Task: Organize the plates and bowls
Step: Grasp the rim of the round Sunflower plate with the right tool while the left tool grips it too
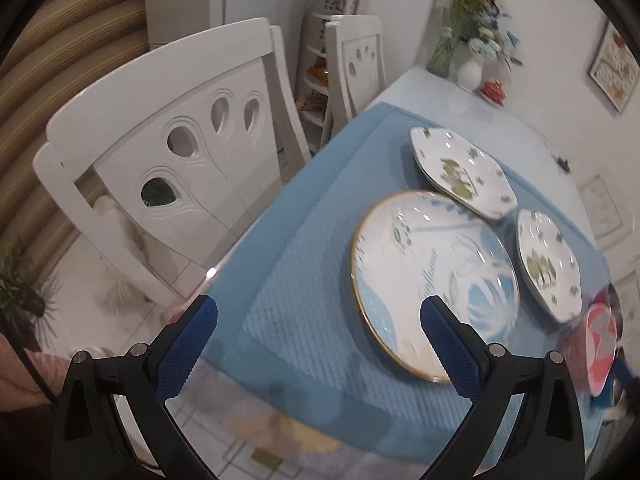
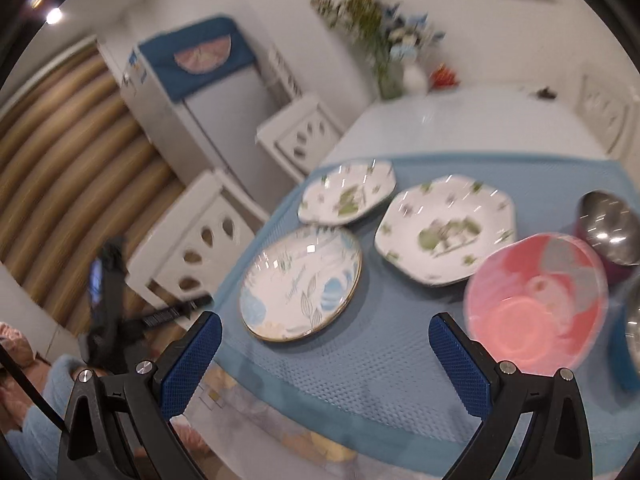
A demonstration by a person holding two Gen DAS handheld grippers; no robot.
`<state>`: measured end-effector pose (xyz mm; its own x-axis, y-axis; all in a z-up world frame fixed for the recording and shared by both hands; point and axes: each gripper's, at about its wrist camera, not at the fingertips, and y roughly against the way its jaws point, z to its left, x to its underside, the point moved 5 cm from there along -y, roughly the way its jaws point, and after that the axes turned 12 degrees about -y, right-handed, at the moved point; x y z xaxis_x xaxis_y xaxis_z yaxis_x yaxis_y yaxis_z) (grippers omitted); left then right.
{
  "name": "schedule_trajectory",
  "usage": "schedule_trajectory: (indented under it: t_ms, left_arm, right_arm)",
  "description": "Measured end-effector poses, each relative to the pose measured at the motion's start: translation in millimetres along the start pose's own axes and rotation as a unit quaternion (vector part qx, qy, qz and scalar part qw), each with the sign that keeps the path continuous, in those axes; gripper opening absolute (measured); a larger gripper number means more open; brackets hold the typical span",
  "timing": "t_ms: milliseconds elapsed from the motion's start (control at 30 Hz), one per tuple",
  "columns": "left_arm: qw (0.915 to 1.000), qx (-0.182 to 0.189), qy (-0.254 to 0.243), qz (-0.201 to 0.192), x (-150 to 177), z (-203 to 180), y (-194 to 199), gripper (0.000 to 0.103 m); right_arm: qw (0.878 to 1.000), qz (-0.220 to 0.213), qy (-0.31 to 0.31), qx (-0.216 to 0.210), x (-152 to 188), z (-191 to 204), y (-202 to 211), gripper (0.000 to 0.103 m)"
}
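Left wrist view: the left gripper point(image 1: 318, 316) hangs above the near edge of the blue mat point(image 1: 304, 264), its blue fingers spread wide with nothing between them. Just ahead lies the round gold-rimmed plate point(image 1: 434, 276), its far rim tucked under one octagonal green-leaf plate point(image 1: 462, 170); a second octagonal plate point(image 1: 548, 264) sits just to the right. From the right wrist, the right gripper point(image 2: 324, 334) is likewise wide open and empty, the pink bowl point(image 2: 536, 300) near its right finger, a steel bowl point(image 2: 610, 226) beyond.
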<state>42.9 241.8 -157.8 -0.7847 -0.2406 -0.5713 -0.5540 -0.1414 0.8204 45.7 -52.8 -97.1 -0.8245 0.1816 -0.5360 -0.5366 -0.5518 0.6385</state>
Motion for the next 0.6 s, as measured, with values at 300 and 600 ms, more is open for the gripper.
schedule_trajectory:
  t_ms: [300,600]
  left_arm:
    - [0.9963,0.06,0.055,0.028,-11,27,-48,0.081]
    - [0.9832,0.153,0.069,0.072,-7,-2,-91,0.053]
  right_arm:
    - [0.993,0.103,-0.063,0.0,5,-11,-114,0.1]
    - [0.988,0.136,-0.065,0.022,7,-14,-162,0.083]
